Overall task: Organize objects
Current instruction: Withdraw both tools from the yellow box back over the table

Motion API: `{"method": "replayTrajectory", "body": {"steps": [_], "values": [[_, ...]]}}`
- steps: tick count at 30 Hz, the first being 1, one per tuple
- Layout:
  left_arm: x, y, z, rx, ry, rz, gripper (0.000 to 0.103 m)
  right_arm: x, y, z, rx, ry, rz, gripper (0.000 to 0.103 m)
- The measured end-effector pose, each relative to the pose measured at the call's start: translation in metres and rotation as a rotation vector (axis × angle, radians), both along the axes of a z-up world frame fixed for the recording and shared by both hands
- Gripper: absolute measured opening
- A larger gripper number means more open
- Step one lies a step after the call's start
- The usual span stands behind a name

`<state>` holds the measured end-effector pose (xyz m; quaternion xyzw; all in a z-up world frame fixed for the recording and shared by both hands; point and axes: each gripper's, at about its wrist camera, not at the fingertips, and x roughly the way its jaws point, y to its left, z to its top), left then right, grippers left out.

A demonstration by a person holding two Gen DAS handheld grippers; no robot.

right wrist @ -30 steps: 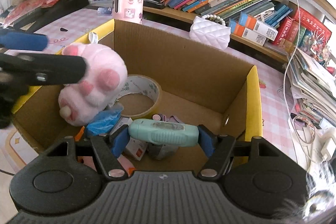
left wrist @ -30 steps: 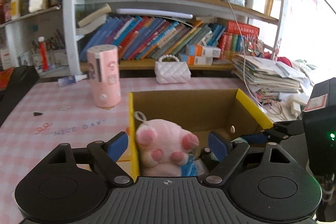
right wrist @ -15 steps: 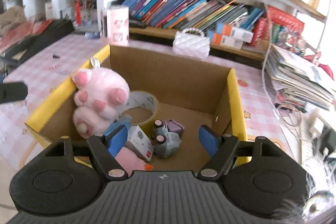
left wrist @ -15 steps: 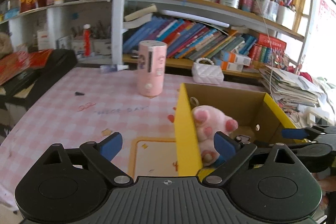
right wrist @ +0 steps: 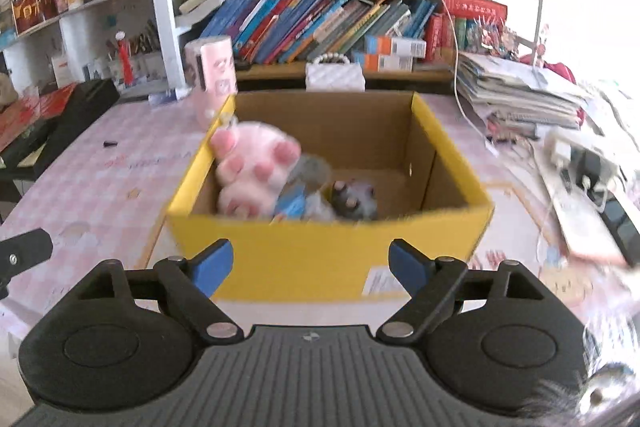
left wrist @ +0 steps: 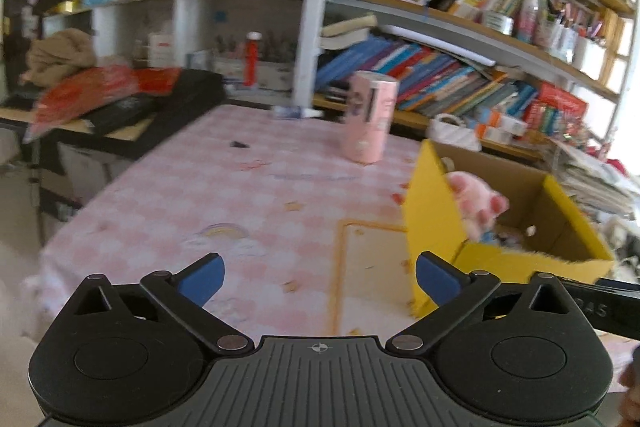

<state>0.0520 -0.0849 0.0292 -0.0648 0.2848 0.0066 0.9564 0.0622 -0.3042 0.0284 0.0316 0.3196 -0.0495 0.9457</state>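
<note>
The box (right wrist: 328,255) stands on the pink checked surface (left wrist: 224,195), yellow outside, brown card inside, open at the top. A pink plush (right wrist: 252,171) leans in its left corner, paws up, with a grey toy (right wrist: 354,199) and a blue packet (right wrist: 294,203) beside it on the floor of the box.

The plush looks light and soft; it should squash under a pinch and not slip, so the body or one paw would do as a hold. The grey toy seems small, hard and rounded, likelier to roll out of the pads, so a grip across its middle looks safest. The box itself is thin card, stiff at the corners and floppy along the walls; a wall edge near a corner seems the best place to take it. A pink canister (left wrist: 370,119) stands apart on the surface behind the box, upright and smooth, probably prone to tipping if nudged high.

The left tool (left wrist: 318,279) is released, its jaws opening wide over bare surface, nothing between them. The right tool (right wrist: 310,265) is also released and opening, level with the near wall of the box but not touching it.
</note>
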Motion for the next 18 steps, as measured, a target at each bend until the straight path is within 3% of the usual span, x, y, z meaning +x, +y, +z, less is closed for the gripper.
{"method": "replayTrajectory", "body": {"steps": [7,10,18], "values": [[-0.032,0.021,-0.015,0.039,0.064,0.030,0.103,-0.046,0.040,-0.006,-0.023,-0.028,-0.023,0.093],[-0.042,0.028,-0.021,0.049,0.099,-0.004,0.103,-0.058,0.055,-0.011,-0.041,-0.021,-0.008,0.094],[-0.056,0.033,-0.023,0.092,0.097,-0.023,0.103,-0.078,0.080,-0.017,-0.068,0.000,-0.003,0.097]]}}
